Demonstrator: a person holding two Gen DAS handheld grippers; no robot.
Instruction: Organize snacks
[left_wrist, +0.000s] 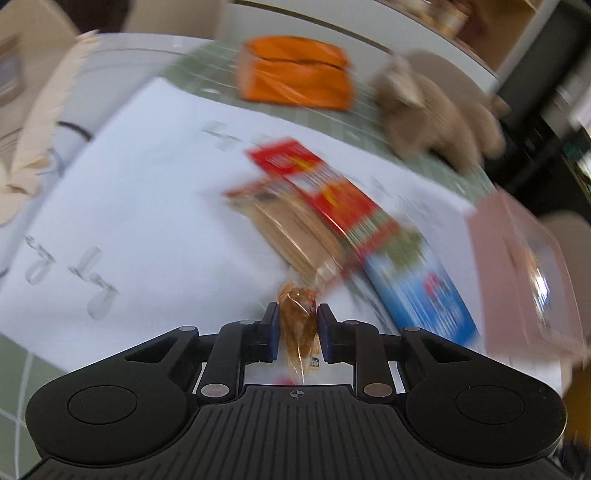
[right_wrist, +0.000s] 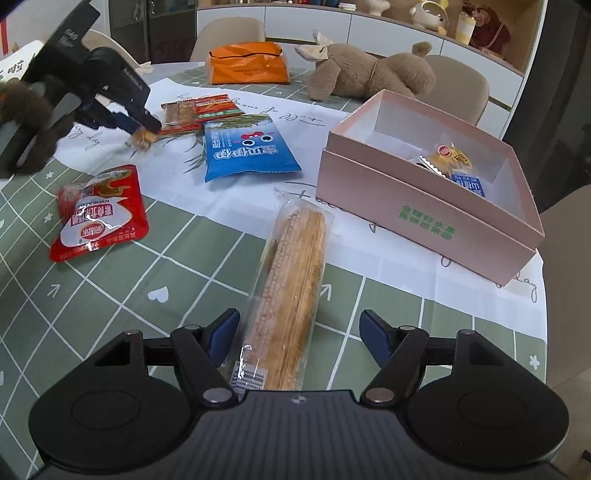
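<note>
Green checked table with white sheet, snack packets, pink box, plush toy.

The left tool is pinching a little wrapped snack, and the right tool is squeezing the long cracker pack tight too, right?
Not quite. The left tool is pinching the little wrapped snack, but the right tool is open. The right wrist view shows its fingers spread apart on either side of the long cracker pack, not squeezing it.

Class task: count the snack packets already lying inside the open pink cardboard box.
3 visible inside the open pink cardboard box: a yellow round-labelled packet, a blue-and-white packet by the near wall, and a dark packet partly covered. More may lie hidden behind the near wall.
</note>
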